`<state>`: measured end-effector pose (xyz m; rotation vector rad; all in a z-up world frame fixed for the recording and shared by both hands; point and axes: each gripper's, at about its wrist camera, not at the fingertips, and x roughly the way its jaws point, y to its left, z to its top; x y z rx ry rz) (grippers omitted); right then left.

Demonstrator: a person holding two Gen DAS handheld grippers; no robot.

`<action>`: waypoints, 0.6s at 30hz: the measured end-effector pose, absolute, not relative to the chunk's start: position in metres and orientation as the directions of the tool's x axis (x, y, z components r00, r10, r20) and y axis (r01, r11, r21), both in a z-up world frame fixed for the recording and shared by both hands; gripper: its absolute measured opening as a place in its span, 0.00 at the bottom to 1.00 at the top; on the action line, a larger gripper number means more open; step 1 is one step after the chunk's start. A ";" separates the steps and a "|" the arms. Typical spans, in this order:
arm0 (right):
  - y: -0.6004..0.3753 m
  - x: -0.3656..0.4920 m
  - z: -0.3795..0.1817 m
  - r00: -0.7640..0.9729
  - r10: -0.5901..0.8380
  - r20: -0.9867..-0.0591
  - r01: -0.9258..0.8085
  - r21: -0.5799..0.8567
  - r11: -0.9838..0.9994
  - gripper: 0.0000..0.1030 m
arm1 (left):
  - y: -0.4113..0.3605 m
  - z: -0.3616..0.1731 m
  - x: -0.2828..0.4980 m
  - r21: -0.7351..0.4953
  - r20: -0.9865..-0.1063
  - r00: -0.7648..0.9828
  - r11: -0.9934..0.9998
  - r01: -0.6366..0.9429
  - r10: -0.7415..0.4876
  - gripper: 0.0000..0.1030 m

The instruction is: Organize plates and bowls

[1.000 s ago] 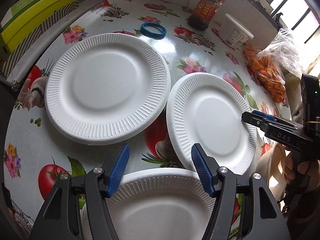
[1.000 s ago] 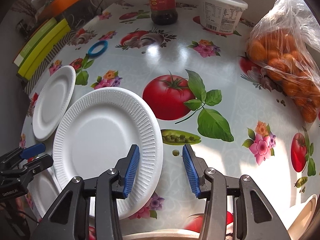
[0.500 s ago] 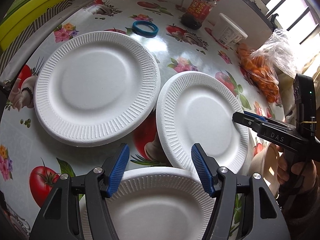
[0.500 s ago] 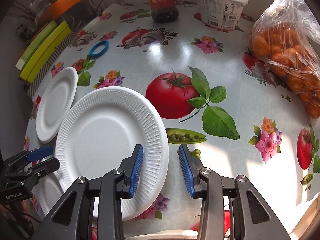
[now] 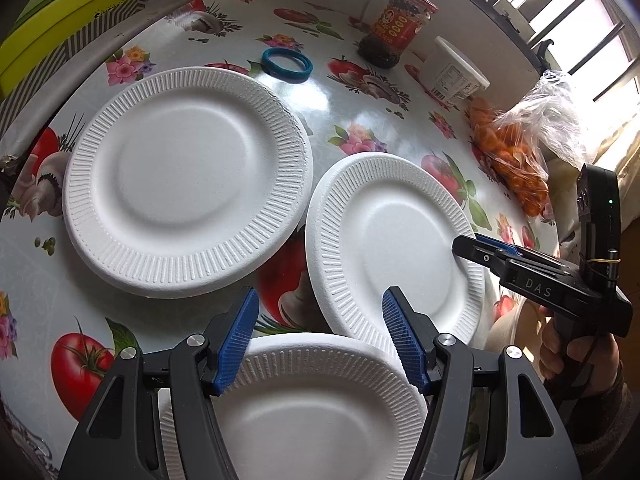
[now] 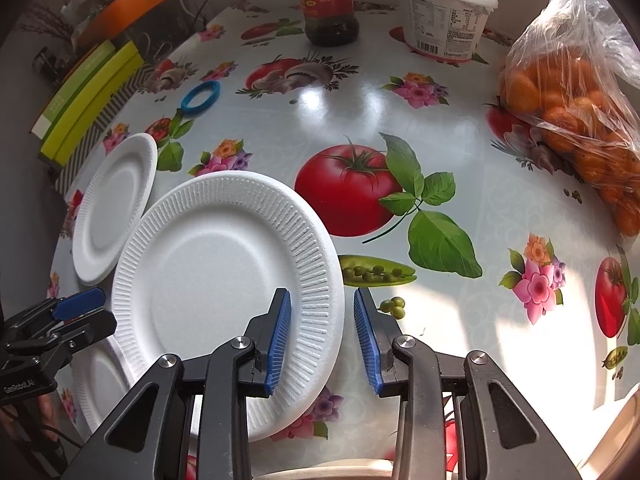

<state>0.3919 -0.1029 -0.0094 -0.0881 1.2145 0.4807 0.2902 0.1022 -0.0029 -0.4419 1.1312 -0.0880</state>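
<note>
Middle plate: the white foam middle plate (image 6: 224,280) is seen on the worktop (image 6: 440,140), between the big plate (image 5: 188,180) and the near plate (image 5: 320,408), with its far edge resting on the big plate's rim.
How it handles: it is judged to be very light and a bit bendy. It could be dented or cracked if squeezed hard. It could slide on the shiny cloth.
Where to hold: the ribbed rim is judged the best place, as it is thin enough to be pinched and not as smooth as the middle.
Right gripper: the right gripper (image 6: 322,332) is placed over the plate's right rim. Its fingers (image 6: 280,328) are narrowed, one over the plate and one outside it, but the rim is not yet pinched.
Left gripper: the left gripper (image 5: 320,344) is held wide, with nothing in it, above the near plate.
Changed from before: the right fingers are closer together than a second ago, and the rim is now deeper between them. The left gripper is kept wide as before.
Other things: a jar (image 6: 326,0), a tub (image 6: 444,20) and a bag of oranges (image 6: 572,92) are seen at the back.
</note>
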 end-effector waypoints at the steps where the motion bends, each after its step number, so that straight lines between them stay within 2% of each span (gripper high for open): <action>1: -0.103 0.392 -0.010 0.262 0.309 -0.914 -0.400 0.188 0.897 0.30 | 0.102 -0.003 0.290 -0.400 -0.849 0.432 0.904 -0.151 -0.304 0.63; 6: -0.103 0.391 -0.009 0.264 0.308 -0.914 -0.398 0.188 0.898 0.30 | 0.101 -0.005 0.292 -0.479 -0.817 0.438 0.864 -0.153 -0.375 0.63; 18: -0.102 0.388 -0.009 0.265 0.305 -0.914 -0.396 0.185 0.899 0.30 | 0.089 -0.003 0.298 -0.484 -0.819 0.414 0.865 -0.129 -0.397 0.63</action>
